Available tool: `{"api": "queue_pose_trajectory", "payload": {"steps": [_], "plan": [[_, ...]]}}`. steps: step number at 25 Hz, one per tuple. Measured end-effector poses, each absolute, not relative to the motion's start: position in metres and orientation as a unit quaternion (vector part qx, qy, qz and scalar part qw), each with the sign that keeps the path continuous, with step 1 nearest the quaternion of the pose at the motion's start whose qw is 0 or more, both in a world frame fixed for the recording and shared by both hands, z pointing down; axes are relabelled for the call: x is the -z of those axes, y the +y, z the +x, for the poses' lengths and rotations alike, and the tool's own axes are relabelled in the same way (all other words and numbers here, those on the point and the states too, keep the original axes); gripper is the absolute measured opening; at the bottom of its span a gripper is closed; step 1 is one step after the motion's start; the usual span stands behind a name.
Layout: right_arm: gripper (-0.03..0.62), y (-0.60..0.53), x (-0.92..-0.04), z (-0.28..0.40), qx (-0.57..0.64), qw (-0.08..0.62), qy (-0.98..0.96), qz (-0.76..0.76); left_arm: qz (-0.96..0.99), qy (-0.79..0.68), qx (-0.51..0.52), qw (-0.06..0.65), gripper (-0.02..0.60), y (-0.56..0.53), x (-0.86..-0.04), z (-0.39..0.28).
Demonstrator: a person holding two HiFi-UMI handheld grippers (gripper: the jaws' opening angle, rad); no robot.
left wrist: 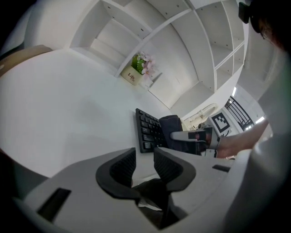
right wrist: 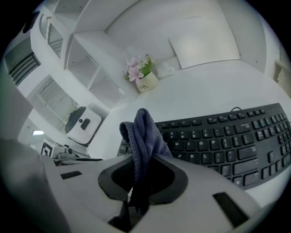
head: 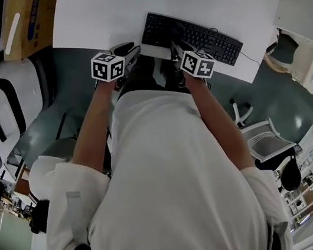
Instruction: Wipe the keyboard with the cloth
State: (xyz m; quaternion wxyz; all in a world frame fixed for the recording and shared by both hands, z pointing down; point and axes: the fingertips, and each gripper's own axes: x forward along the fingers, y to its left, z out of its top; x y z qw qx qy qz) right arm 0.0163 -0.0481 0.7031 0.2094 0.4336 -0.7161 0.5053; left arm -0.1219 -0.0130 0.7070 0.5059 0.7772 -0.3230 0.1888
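A black keyboard (head: 191, 31) lies slantwise on the white desk (head: 100, 11). My right gripper (head: 176, 49) hangs over the keyboard's left end, shut on a bunched blue-grey cloth (right wrist: 142, 132). The cloth sticks up from between the pads, in front of the keys (right wrist: 227, 136). My left gripper (head: 131, 52) is at the desk's near edge, left of the keyboard. Its jaws (left wrist: 144, 164) stand open with nothing between them. In the left gripper view the keyboard (left wrist: 146, 129) shows beyond them, with the dark cloth (left wrist: 172, 129) and the right gripper's body to its right.
A small pot of pink flowers (right wrist: 143, 78) stands at the back of the desk, by white shelves (left wrist: 182, 45). A cardboard box (head: 27, 21) sits at the desk's left. A white office chair (head: 264, 138) is on the floor to the right.
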Motion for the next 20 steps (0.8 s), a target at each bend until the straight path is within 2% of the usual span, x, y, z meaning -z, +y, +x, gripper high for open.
{"api": "queue_pose_trajectory", "payload": {"steps": [20], "plan": [[0.063,-0.052,-0.699,-0.068,-0.496,0.221,-0.773,0.327,0.735,-0.400,-0.162,0.524,0.124,0.032,-0.702,-0.176]]}}
